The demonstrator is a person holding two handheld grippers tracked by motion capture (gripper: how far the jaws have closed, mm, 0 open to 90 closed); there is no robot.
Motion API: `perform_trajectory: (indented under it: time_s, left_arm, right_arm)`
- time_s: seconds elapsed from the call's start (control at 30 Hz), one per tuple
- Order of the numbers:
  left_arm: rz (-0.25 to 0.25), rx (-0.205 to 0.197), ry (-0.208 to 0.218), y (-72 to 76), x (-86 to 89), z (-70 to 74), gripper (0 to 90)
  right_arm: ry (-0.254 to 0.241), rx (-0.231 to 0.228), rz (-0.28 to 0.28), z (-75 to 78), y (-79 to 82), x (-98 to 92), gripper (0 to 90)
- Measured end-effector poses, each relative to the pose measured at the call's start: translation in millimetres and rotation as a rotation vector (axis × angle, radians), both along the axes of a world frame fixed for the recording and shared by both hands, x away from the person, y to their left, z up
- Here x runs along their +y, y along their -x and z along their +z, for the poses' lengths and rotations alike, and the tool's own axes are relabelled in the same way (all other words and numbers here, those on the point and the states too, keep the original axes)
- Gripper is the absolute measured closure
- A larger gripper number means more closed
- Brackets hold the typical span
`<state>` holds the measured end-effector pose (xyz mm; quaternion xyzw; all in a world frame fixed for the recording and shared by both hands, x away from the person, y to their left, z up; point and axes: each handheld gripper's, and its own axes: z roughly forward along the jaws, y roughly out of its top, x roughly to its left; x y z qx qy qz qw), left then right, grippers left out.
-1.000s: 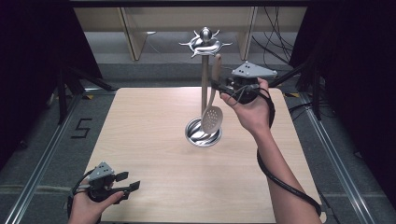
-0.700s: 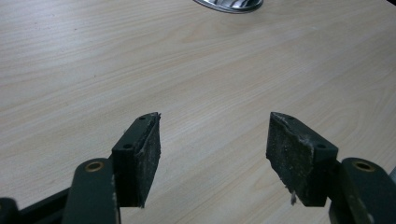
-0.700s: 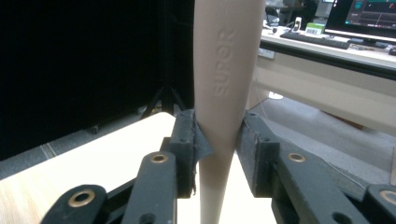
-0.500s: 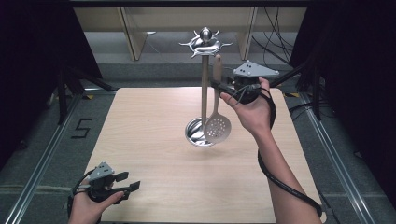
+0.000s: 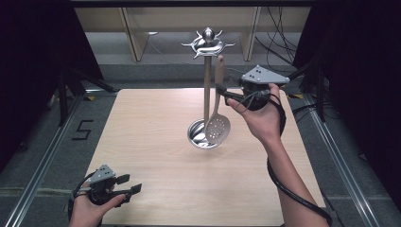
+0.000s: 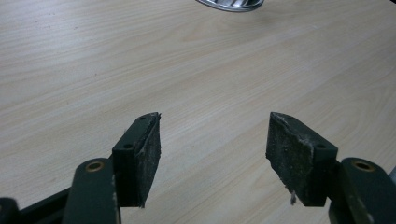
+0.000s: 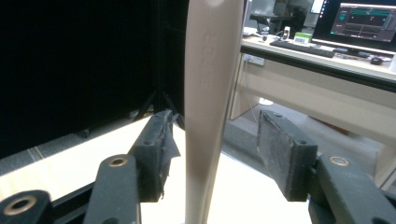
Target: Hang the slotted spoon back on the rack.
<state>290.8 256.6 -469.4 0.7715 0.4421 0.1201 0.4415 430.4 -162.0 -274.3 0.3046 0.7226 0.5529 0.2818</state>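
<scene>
While left tongs [image 5: 126, 185] rested spread at near-left corner of pale wooden surface [image 5: 142, 127], silver metal utensil stand with round base [image 5: 206, 85] stood mid-surface; beige-handled perforated metal skimmer [image 5: 217, 126] hung beside its pole, handle between spread right tongs [image 7: 212, 140], jaws clear of handle.

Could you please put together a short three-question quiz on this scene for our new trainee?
1. True or false: the left gripper holds a utensil.
2. Multiple choice: the beige handle of the slotted spoon is A) flat on the table, B) between the right gripper's open jaws, C) inside the left gripper.
3. Short answer: what does the stand's post rise from?

Key:
1. False; its jaws are open and empty.
2. B.
3. A round metal base on the wooden table.
</scene>
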Motion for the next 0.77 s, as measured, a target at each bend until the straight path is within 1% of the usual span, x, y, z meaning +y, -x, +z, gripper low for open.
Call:
perform_trajectory:
  time_s: [0.07,0.1,0.13,0.2,0.23,0.27,0.33,0.37,0.4,0.43,0.47,0.5,0.53,0.57,0.6,0.63,0.67,0.7,0.73,0.77]
  left_arm:
    - [-0.001,-0.002,0.0,0.0,-0.4,-0.1,34.9]
    - [-0.006,-0.002,-0.006,-0.3,-0.3,0.3,34.9]
    - [0.001,0.002,-0.002,0.1,-1.0,0.1,34.9]
    - [-0.001,0.006,-0.002,0.0,-1.4,0.1,34.9]
    - [0.001,0.005,-0.002,0.0,-1.7,0.0,34.9]
    - [0.002,0.005,-0.002,0.1,-1.8,0.0,34.9]
    - [0.001,0.005,-0.006,0.2,-1.3,0.1,34.9]
    - [0.002,0.006,-0.007,0.2,-1.2,0.0,34.9]
    - [-0.001,0.003,-0.01,-0.2,-0.9,-0.2,34.9]
    - [0.001,0.003,-0.01,-0.2,-0.9,-0.2,34.9]
    - [0.001,-0.001,-0.003,-0.4,-1.3,-0.7,34.9]
    - [0.008,0.004,0.001,0.2,-1.9,-0.7,34.9]
    - [0.006,0.004,0.0,0.2,-2.0,-0.6,34.9]
    - [0.004,0.004,-0.004,0.2,-1.9,-0.5,34.9]
    - [0.007,0.003,0.003,0.4,-2.7,-0.4,34.9]
    - [0.003,0.002,-0.005,0.3,-2.5,0.2,34.9]
    - [0.002,0.003,-0.002,0.5,-2.8,0.5,34.9]
    - [0.001,0.001,-0.002,0.7,-2.8,0.8,34.9]
    - [-0.003,-0.007,0.002,0.5,-2.6,0.3,34.9]
    - [-0.003,-0.009,0.001,0.6,-2.5,0.5,34.9]
  right_arm:
    - [0.019,0.002,-0.01,-3.2,8.0,-7.3,45.4]
    - [0.032,-0.007,-0.004,-5.8,10.9,-11.6,45.2]
    - [0.036,0.005,-0.012,-9.0,15.9,-15.5,45.2]
    - [0.037,0.039,-0.008,-18.1,25.6,-22.4,45.2]
    - [0.055,0.031,-0.008,-23.3,29.6,-26.9,45.3]
    - [0.067,0.039,0.001,-29.7,34.0,-31.0,45.5]
    - [0.083,0.075,-0.003,-45.2,44.8,-38.8,45.8]
    - [0.107,0.085,-0.01,-53.4,50.1,-43.8,46.1]
    - [0.109,0.098,-0.013,-63.0,55.5,-47.1,46.2]
    - [0.108,0.138,-0.013,-72.0,62.3,-50.6,46.4]
    - [0.131,0.12,-0.016,-81.5,66.6,-55.9,46.6]
    - [0.124,0.167,-0.022,-91.3,74.0,-58.9,46.7]
    - [0.131,0.174,-0.017,-101.3,79.3,-62.4,47.1]
    - [0.117,0.188,-0.031,-111.7,86.4,-64.8,47.7]
    - [0.115,0.2,-0.033,-130.9,97.9,-70.4,49.6]
    - [0.115,0.2,-0.033,-130.9,97.9,-70.4,49.6]
    - [0.109,0.219,-0.04,-146.4,108.0,-71.9,49.7]
    - [0.109,0.219,-0.04,-146.4,108.0,-71.9,49.7]
    - [0.125,0.236,-0.04,-151.4,112.3,-72.8,49.6]
    - [0.121,0.257,-0.044,-155.7,116.0,-72.4,49.6]
